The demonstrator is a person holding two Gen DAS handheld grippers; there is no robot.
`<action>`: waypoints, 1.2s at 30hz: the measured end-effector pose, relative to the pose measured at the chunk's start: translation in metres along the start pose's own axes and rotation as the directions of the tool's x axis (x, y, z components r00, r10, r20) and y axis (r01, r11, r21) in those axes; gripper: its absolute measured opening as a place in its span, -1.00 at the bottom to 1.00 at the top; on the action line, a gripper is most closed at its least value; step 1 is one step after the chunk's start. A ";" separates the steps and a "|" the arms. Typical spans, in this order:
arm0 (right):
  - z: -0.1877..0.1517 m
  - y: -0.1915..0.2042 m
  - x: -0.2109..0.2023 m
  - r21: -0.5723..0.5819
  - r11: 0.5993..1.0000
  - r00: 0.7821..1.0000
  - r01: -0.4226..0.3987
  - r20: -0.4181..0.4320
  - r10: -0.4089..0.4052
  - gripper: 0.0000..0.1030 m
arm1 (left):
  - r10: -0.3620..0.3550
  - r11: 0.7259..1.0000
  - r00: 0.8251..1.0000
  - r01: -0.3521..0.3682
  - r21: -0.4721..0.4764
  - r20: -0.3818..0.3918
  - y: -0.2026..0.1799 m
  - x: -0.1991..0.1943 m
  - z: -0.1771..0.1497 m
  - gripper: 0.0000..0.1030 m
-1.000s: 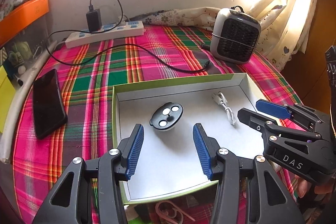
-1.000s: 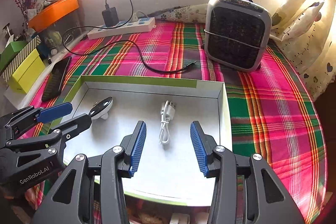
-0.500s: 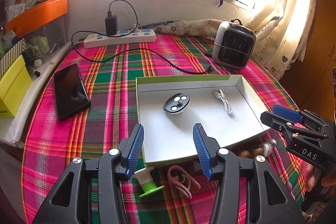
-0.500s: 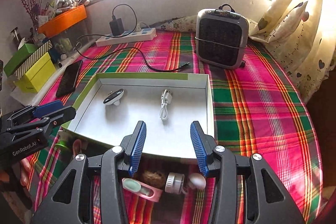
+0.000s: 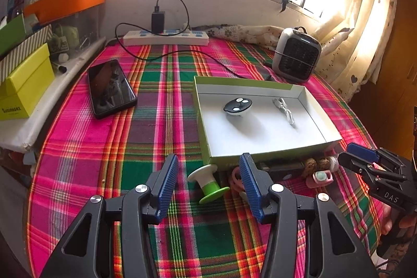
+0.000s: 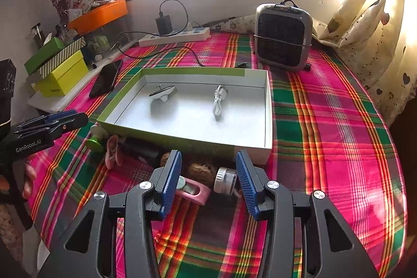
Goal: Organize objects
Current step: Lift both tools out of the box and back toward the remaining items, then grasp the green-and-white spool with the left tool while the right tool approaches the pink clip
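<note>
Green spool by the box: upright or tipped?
Tipped. The spool lies on its side on the cloth, flanges on edge, beside the box.

The tablecloth (image 5: 161,137) is woven plaid cloth — matt. The box (image 5: 263,153) looks like smooth cardboard, white inside. A glossy black phone (image 5: 110,87) lies near the cloth's left edge. The spool (image 5: 208,183) is smooth plastic; the curtain (image 6: 370,25) is thin cloth.
</note>
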State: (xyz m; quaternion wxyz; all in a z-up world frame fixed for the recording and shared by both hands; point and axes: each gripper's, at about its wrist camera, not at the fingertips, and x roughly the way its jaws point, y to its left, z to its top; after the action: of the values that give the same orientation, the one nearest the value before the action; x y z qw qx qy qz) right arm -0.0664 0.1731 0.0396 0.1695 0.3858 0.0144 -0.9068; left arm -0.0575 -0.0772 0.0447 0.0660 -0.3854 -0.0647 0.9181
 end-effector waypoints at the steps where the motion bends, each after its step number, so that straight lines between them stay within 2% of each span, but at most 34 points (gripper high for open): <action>1: -0.002 0.000 0.000 -0.001 1.000 1.000 -0.010 -0.002 0.010 -0.13 | -0.006 1.000 1.000 0.006 -0.002 -0.001 0.001 -0.001 -0.002 -0.08; 7: -0.014 0.000 0.002 0.002 0.999 0.999 -0.040 -0.027 0.040 -0.13 | -0.034 0.999 0.999 0.035 0.004 -0.040 0.001 0.005 -0.015 -0.08; 26: -0.030 0.012 0.017 -0.010 0.991 0.985 -0.137 -0.104 0.135 -0.13 | -0.020 1.000 0.995 0.019 -0.011 -0.102 0.007 0.030 -0.022 -0.07; 32: -0.033 0.026 0.018 -0.054 0.977 0.969 -0.208 -0.150 0.197 -0.13 | -0.020 1.000 0.995 0.019 -0.010 -0.102 0.008 0.030 -0.022 -0.07; 36: -0.030 0.030 0.012 -0.121 0.977 0.978 -0.177 -0.128 0.162 -0.13 | -0.021 1.000 0.994 0.019 -0.016 -0.104 0.008 0.030 -0.022 -0.07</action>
State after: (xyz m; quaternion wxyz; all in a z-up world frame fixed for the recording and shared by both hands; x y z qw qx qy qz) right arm -0.0436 0.1457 0.0126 0.2703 0.4264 0.0512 -0.8617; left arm -0.0634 -0.0782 0.0070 0.0755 -0.4324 -0.0719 0.8956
